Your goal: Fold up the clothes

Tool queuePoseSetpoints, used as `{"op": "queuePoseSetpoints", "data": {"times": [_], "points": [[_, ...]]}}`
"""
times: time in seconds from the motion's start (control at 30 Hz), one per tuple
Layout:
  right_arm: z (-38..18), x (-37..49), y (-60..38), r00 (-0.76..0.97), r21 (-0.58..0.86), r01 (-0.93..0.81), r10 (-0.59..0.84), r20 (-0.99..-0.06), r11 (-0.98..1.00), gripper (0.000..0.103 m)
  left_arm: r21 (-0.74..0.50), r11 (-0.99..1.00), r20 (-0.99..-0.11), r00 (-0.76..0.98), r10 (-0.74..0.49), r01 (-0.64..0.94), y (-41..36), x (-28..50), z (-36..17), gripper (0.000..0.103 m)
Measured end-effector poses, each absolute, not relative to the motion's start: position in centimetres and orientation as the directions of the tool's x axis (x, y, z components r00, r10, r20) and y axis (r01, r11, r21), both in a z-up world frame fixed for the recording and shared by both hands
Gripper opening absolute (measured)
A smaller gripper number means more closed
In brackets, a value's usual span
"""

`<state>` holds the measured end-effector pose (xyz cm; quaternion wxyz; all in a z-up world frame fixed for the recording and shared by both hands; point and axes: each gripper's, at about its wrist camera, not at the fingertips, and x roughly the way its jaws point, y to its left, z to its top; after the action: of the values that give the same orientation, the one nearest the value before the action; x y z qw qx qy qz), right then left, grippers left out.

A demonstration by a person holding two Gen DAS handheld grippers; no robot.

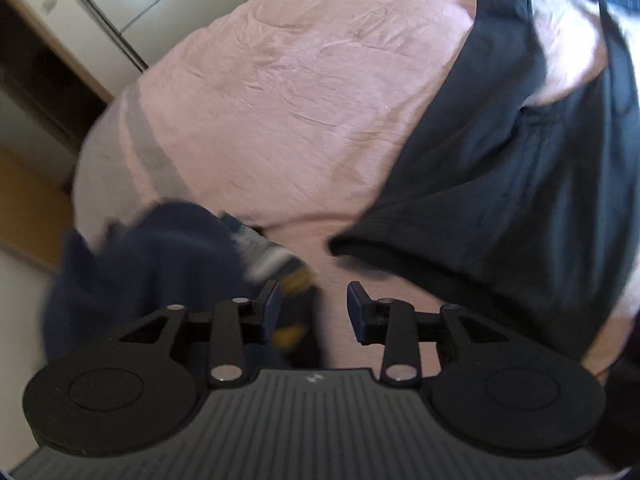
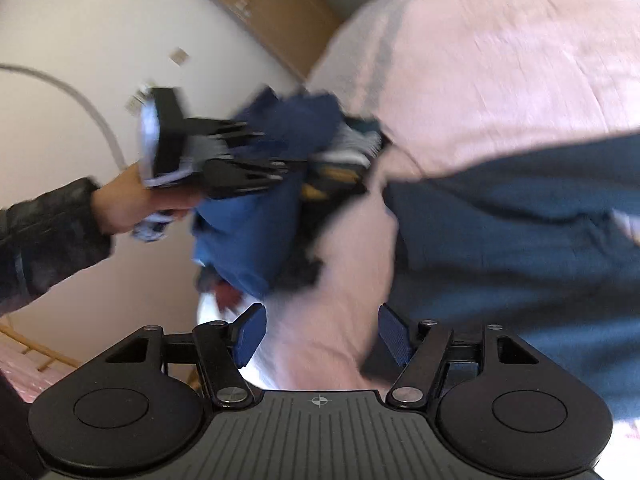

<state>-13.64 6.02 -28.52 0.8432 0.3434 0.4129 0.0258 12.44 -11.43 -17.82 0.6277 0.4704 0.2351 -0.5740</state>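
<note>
The left gripper (image 1: 312, 308) was spread, nothing between its blue pads (image 1: 269, 307), and it hung low over the pink bed cover (image 1: 280, 92) with a crumpled navy-blue garment heap (image 1: 152, 264) just beside its left finger. A striped teal, white and mustard piece (image 1: 280, 268) poked out of that heap right by the pad. The right gripper (image 2: 320, 336) was also spread and empty, over the near edge of the bed. Ahead of it lay a large dark slate-blue garment (image 2: 520, 240) spread loosely on the cover; the same garment filled the right side of the left wrist view (image 1: 520, 184), with its hem edge near the right finger there.

Judged step: reaching for a garment to lay out. To do it well, I'd pick one piece only, pinch a single layer at a hem or corner, not the bunched middle, and lift clear of the heap so that the striped piece doesn't drag along. The dark garment looked the easier start, since it was already partly flat.

Count: two grippers, one hand (image 2: 128, 204) visible in the right wrist view holding the left gripper (image 2: 224, 156), one bed. Garments: one dark slate-blue piece, one navy heap, possibly more than one item, and one striped piece. The blur made the heap's exact count unclear.
</note>
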Motion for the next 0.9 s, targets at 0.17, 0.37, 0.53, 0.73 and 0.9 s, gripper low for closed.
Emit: {"op": "queuePoseSetpoints", "data": {"times": [0.17,0.37,0.53,0.73,0.9], "points": [[-30.0,-18.6,0.3,0.592,0.505,0.434,0.187,-0.784,0.746,0.066,0.212,-0.224,-0.835,0.057,-0.547,0.951,-11.0,5.7,-20.7,0.048],[-29.5,-29.0,-8.7,0.546,0.402,0.703,-0.084,-0.833,0.587,0.066,0.229,-0.472,-0.861,-0.049,-0.506,0.851,-9.4,-5.5,-24.8,0.05],[-31.2,-38.4,-18.0,0.509,0.389,0.832,-0.267,-0.818,0.395,0.066,0.295,-0.571,-0.901,0.025,-0.433,0.766,-9.7,-13.0,-30.1,0.048],[-36.0,-48.0,-30.9,0.465,0.414,0.885,-0.34,-0.818,0.214,0.068,0.353,-0.42,-0.913,0.208,-0.352,0.836,-12.8,-17.9,-30.8,0.047],[-38.9,-50.8,-39.8,0.532,0.506,0.846,-0.326,-0.782,0.166,0.068,0.39,-0.372,-0.914,0.303,-0.271,0.842,-15.0,-19.9,-31.1,0.047]]}}
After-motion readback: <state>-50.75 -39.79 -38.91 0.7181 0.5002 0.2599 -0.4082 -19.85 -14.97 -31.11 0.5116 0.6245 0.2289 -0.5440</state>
